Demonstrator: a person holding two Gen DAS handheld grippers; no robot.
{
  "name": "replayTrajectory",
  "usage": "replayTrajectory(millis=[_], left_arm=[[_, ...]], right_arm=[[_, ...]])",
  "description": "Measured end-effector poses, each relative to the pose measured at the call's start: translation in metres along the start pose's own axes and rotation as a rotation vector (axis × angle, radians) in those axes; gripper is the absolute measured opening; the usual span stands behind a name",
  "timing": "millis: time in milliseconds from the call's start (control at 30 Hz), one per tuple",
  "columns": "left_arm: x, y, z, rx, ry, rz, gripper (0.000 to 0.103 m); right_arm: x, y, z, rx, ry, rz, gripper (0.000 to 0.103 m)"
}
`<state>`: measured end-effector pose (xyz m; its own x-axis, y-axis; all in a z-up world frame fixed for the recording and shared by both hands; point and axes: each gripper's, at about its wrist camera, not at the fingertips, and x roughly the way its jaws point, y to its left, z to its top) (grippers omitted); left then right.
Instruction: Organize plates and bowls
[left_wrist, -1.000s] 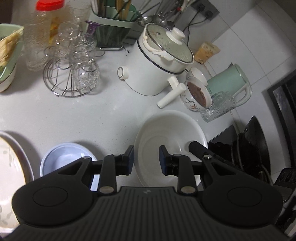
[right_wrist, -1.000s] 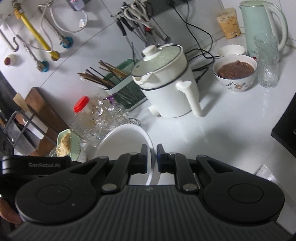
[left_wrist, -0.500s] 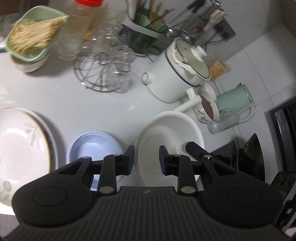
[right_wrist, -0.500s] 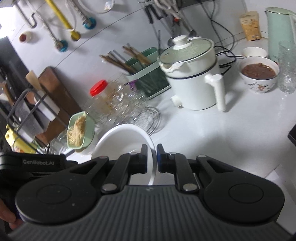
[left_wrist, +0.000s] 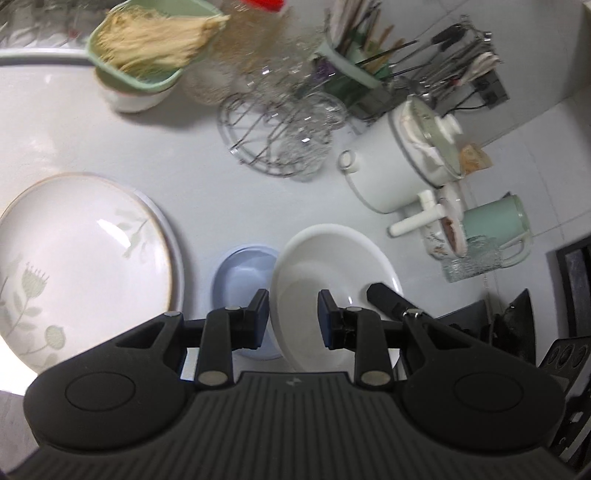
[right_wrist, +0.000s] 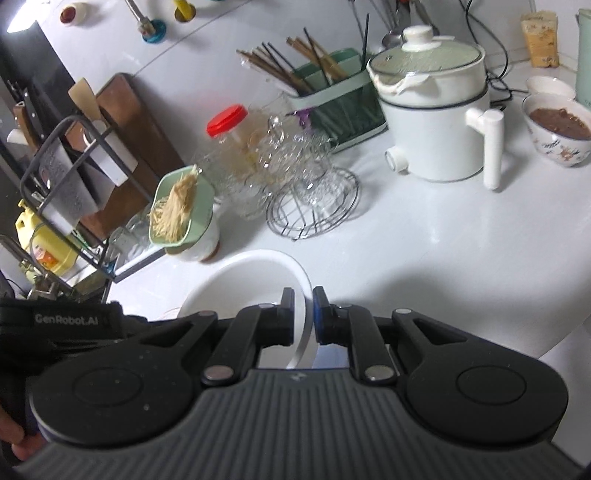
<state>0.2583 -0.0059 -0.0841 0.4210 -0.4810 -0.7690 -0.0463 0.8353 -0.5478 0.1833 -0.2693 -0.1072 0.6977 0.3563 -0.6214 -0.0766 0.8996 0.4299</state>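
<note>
Two grippers hold one white bowl (left_wrist: 334, 280) between them above the white counter (left_wrist: 177, 155). The right gripper (right_wrist: 303, 317) has its jaws pinched nearly closed on the bowl's thin rim (right_wrist: 301, 295), which runs up between the blue pads. The left gripper (left_wrist: 293, 319) grips the opposite rim with a narrow gap: one finger sits outside the wall and the other inside the bowl. In the left wrist view, the black tip of the right gripper shows at the bowl's far edge.

A small pale blue bowl (left_wrist: 240, 269) sits on the counter just beside the white bowl and partly hidden behind its rim. A large plate with a leaf pattern (left_wrist: 85, 266) lies further to that side, stacked on another plate whose edge shows around it.

Further back stand a wire rack of glass cups (left_wrist: 284, 136), a white electric pot (left_wrist: 399, 166) with a lid, a green dish of dry noodles (left_wrist: 147, 44) and a patterned bowl of brown food (right_wrist: 557, 129)
</note>
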Motion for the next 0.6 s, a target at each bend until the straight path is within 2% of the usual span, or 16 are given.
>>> replayTrajectory(millis=[133,300,467,600], left_arm=[[0.008,0.010,0.000,0.003,0.023,0.044,0.032],[0.022,0.025,0.001,-0.020,0.023,0.053,0.032],[0.036,0.021,0.004,0.004,0.023,0.068,0.032],[0.043,0.009,0.009,0.070,-0.002,0.100,0.033]], right_arm=[[0.013,0.012,-0.005,-0.060,0.002,-0.020,0.014],[0.031,0.011,-0.016,-0.073,0.040,-0.040,0.014],[0.040,0.006,-0.020,-0.063,0.046,-0.067,0.014],[0.044,0.002,-0.019,-0.052,0.039,-0.078,0.014]])
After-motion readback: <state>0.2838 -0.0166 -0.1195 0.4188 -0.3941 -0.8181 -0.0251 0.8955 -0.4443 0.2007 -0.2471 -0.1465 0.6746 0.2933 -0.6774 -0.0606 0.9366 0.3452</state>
